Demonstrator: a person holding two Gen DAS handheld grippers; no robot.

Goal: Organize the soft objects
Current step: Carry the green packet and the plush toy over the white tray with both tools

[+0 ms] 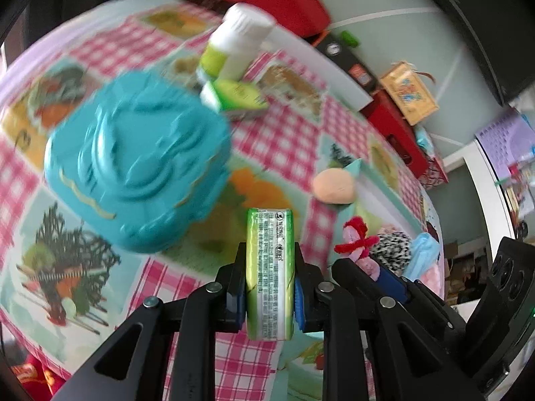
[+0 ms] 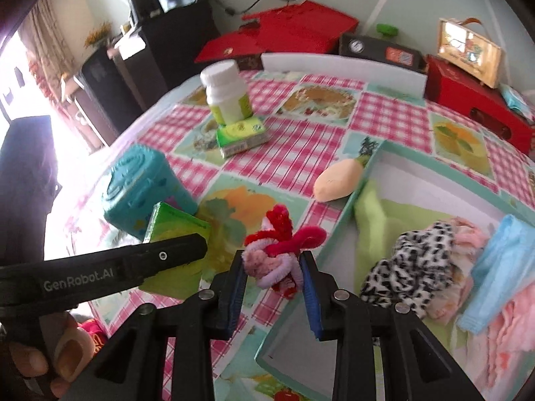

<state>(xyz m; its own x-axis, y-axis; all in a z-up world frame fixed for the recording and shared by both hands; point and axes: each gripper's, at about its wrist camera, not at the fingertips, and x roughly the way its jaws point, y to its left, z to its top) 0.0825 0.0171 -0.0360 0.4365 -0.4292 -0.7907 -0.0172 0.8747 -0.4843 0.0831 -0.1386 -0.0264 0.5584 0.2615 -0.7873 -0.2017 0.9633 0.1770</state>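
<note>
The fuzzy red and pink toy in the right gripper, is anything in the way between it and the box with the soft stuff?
Nothing visible blocks it. The right gripper holds the fuzzy toy just beside the open box, whose near rim is low. The peach plush lies against the box's far corner, off the path. The left gripper is on the other side.

Counts: 2 green packs – one upright, lower centre (image 1: 270,274), one under the bottle, upper centre (image 2: 242,135). 1 white bottle (image 2: 225,92), 1 teal tin (image 2: 143,190), 1 peach plush (image 2: 337,180), 1 pipe-cleaner bundle (image 2: 281,250), 1 tray (image 2: 434,157), 2 grippers (image 1: 270,287) (image 2: 274,280).
</note>
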